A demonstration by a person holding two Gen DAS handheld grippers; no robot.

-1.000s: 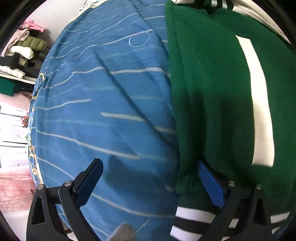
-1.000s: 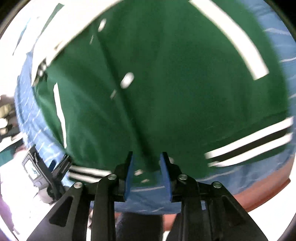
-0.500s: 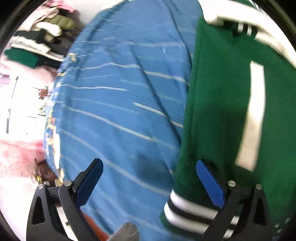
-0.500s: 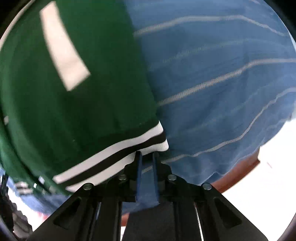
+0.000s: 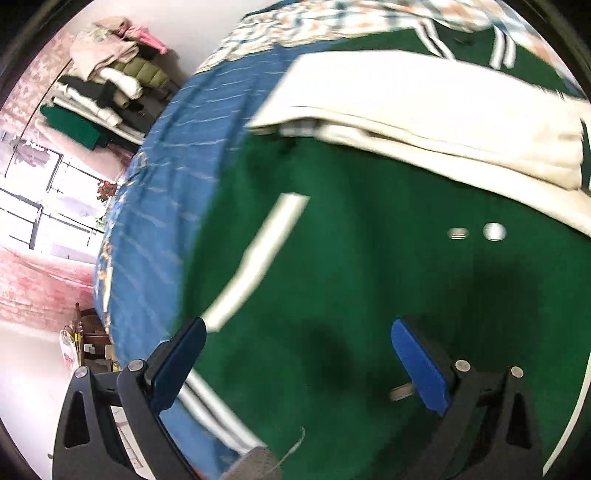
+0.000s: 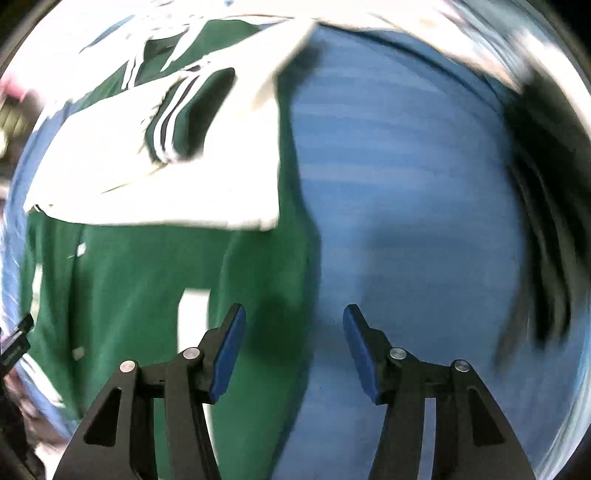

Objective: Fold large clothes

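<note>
A green varsity jacket [image 5: 369, 280] lies flat on a blue striped bedsheet [image 5: 162, 206]. Its cream sleeves [image 5: 424, 122] are folded across the chest, and a striped hem band [image 5: 210, 410] shows at the lower left. My left gripper [image 5: 295, 354] hovers open over the green body, nothing between its blue pads. In the right wrist view the jacket [image 6: 129, 295] fills the left half, with the cream sleeve [image 6: 166, 166] across it. My right gripper [image 6: 295, 343] hangs over the jacket's right edge and the sheet [image 6: 406, 221]; its jaws are opening and empty.
Folded clothes are stacked on a shelf [image 5: 107, 85] at the far left, beside a bright window [image 5: 40, 199]. A patterned quilt [image 5: 332, 22] lies at the head of the bed. A dark blurred shape [image 6: 546, 221] crosses the right of the right wrist view.
My left gripper swung from the sheet beside the jacket to over its green body. My right gripper, closed at the hem corner half a second ago, has opened and moved up the jacket's right edge.
</note>
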